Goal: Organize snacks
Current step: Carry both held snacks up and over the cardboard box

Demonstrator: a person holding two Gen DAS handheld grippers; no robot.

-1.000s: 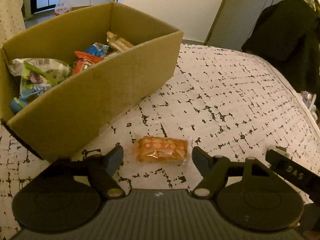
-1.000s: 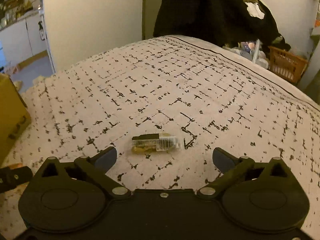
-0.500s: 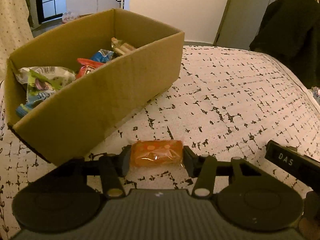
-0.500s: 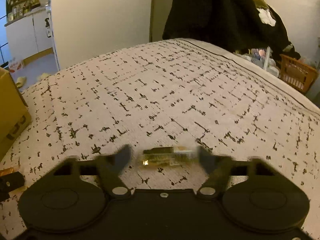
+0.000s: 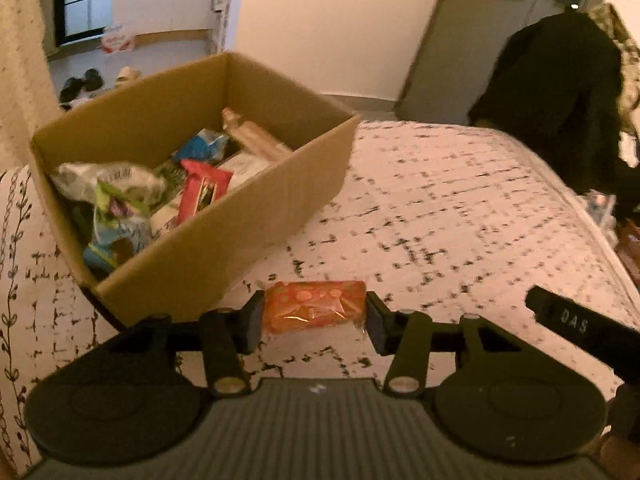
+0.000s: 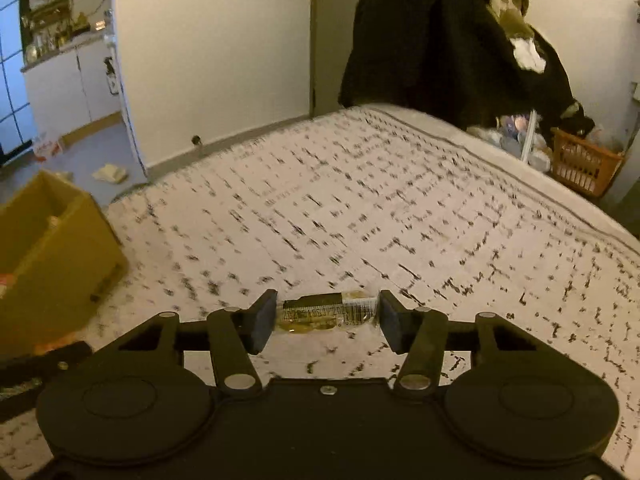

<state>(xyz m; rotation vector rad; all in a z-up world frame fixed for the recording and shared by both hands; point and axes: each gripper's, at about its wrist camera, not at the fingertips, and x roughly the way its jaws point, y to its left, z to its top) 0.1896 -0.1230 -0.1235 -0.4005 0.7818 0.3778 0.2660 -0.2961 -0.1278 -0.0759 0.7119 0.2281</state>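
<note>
1. The orange wrapped snack (image 5: 315, 306) is pinched end to end by the left gripper (image 5: 315, 316), above the bed (image 5: 460, 208) and just in front of the near wall of the cardboard box (image 5: 224, 240). Because only the short ends are squeezed, the soft wrapper could be buckled and the snack dropped short of the box.
2. The small clear-wrapped snack (image 6: 330, 312) is clamped between the pads of the right gripper (image 6: 328, 320), well apart from the box at the left edge of that view. The slick film appears to be caught at the ends only, so a slip during the carry could be caused.
3. The box wall could be struck if either snack is carried too low.
4. The two grippers could be brought into collision if both are moved to the box together.
</note>
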